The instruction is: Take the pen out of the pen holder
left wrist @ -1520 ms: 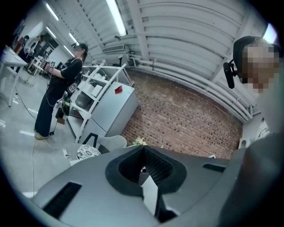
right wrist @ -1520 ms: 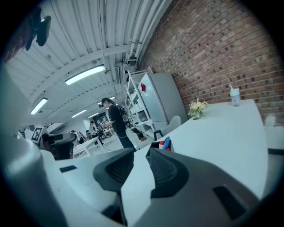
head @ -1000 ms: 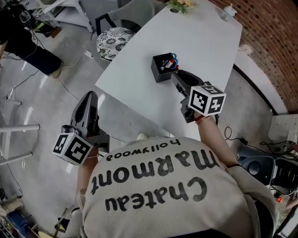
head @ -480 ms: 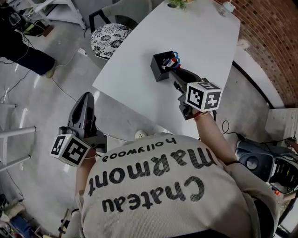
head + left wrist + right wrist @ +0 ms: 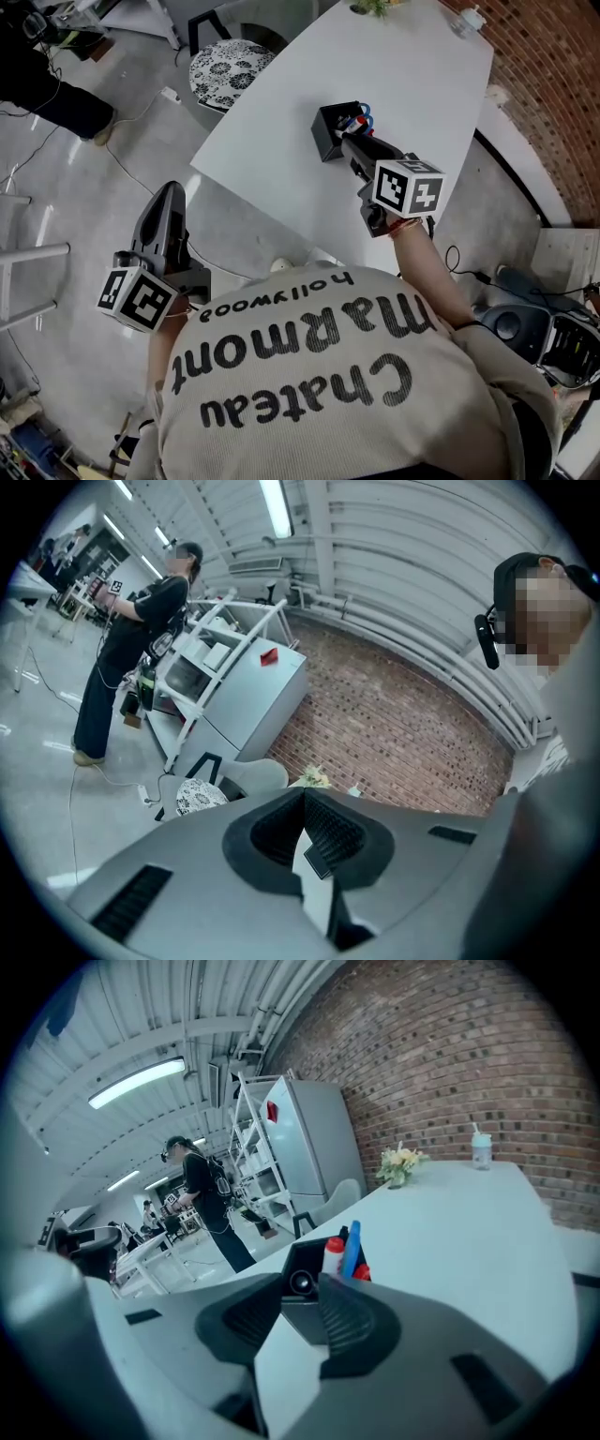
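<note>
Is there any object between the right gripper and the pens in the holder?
Nothing foreign. The right gripper, fingers apart, is at the pen holder. Only the holder's near wall fronts the lower parts of the pens; their tops stand free above it.

White desk (image 5: 281,141) over glossy grey floor (image 5: 84,206), red brick wall (image 5: 553,103) beyond its right edge, patterned-seat chair (image 5: 223,67) beside its left edge, fluorescent tube (image 5: 141,1082) on ribbed ceiling.

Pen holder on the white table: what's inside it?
A red-capped white pen, a blue pen and something red stick up from the pen holder. Its black walls hide their lower parts and its bottom.
</note>
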`<state>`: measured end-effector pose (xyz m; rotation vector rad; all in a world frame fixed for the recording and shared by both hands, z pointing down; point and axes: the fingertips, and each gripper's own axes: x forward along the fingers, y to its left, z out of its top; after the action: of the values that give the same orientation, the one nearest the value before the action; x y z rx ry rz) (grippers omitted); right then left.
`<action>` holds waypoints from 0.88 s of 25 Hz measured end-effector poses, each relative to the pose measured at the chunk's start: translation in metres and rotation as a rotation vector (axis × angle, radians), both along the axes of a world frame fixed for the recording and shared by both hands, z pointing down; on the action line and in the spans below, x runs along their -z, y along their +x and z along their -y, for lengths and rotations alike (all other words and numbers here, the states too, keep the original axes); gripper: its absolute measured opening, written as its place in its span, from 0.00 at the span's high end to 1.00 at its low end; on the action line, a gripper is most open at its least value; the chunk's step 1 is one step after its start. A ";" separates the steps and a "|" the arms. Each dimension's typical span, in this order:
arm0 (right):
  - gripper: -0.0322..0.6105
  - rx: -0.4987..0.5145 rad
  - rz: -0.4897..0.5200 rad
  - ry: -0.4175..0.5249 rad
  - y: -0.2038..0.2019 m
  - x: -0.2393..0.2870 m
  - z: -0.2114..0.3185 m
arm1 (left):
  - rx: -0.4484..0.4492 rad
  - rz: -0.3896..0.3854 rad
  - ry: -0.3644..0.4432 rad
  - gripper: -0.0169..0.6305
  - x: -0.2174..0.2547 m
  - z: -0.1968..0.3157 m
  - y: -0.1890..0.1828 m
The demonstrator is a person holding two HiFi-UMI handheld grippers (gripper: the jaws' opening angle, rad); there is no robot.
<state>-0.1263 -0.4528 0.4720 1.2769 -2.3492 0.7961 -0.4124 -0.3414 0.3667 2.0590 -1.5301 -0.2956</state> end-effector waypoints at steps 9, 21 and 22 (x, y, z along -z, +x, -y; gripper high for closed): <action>0.82 -0.046 0.000 0.003 0.003 -0.001 0.003 | 0.013 -0.020 -0.026 0.97 -0.013 -0.008 -0.004; 0.84 -0.060 -0.022 0.028 0.006 0.009 -0.004 | 0.025 -0.018 -0.016 0.97 -0.010 -0.020 -0.009; 0.84 -0.062 -0.019 0.033 0.006 0.011 -0.005 | 0.024 -0.015 -0.013 0.97 -0.009 -0.021 -0.008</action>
<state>-0.1202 -0.4474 0.4614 1.3707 -2.3274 0.7637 -0.4202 -0.3203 0.3760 2.0253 -1.5448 -0.3084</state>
